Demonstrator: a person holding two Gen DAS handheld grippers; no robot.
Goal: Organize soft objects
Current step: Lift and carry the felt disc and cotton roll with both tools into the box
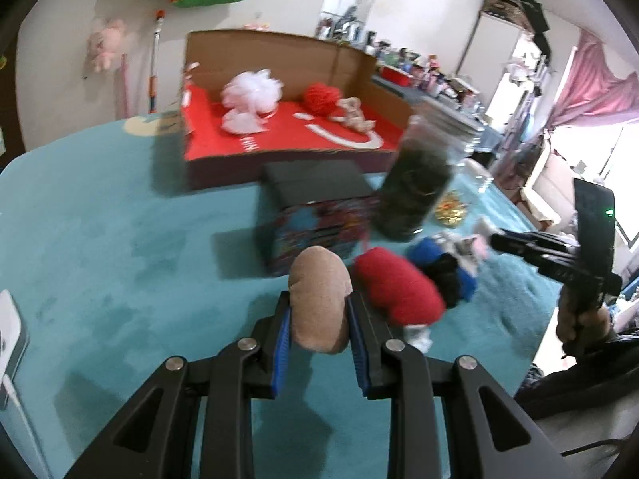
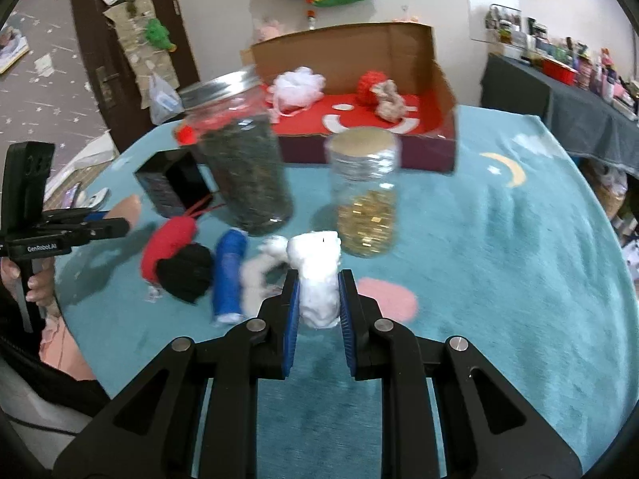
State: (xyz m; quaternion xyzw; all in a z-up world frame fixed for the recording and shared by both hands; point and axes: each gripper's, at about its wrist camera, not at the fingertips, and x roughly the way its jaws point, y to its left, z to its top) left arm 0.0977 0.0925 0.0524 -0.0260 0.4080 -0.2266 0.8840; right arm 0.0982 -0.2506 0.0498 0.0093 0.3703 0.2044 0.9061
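Left hold: my left gripper (image 1: 319, 311) has its fingers closed on a tan plush (image 1: 319, 303), lifted a little above the teal bench (image 1: 120, 239).
Right hold: my right gripper (image 2: 318, 295) has its fingers pressed onto a white plush (image 2: 317, 279); whether it is clear of the bench I cannot tell.
Already sorted: the box (image 2: 399, 48) at the far side holds a white pouf (image 2: 299, 84), a red pouf (image 2: 369, 86) and a small beige toy (image 2: 389, 103) on its red floor.
In transit: two pieces, one in each gripper, both near the front of the bench and well apart from the box.
Still loose: a red roll (image 2: 169, 245), a black ball (image 2: 185, 275), a blue roll (image 2: 229, 275) and a white fluffy piece (image 2: 259, 275), bunched together just left of my right gripper.
Not soft: a dark-filled jar (image 2: 239, 159), a gold-filled jar (image 2: 365, 195) and a black case (image 2: 171, 181) stand between the pile and the box.
Progress, as I judge it: about a third done; three in, two held, four waiting.
Next: both loads likely go over or around the jars into the box.
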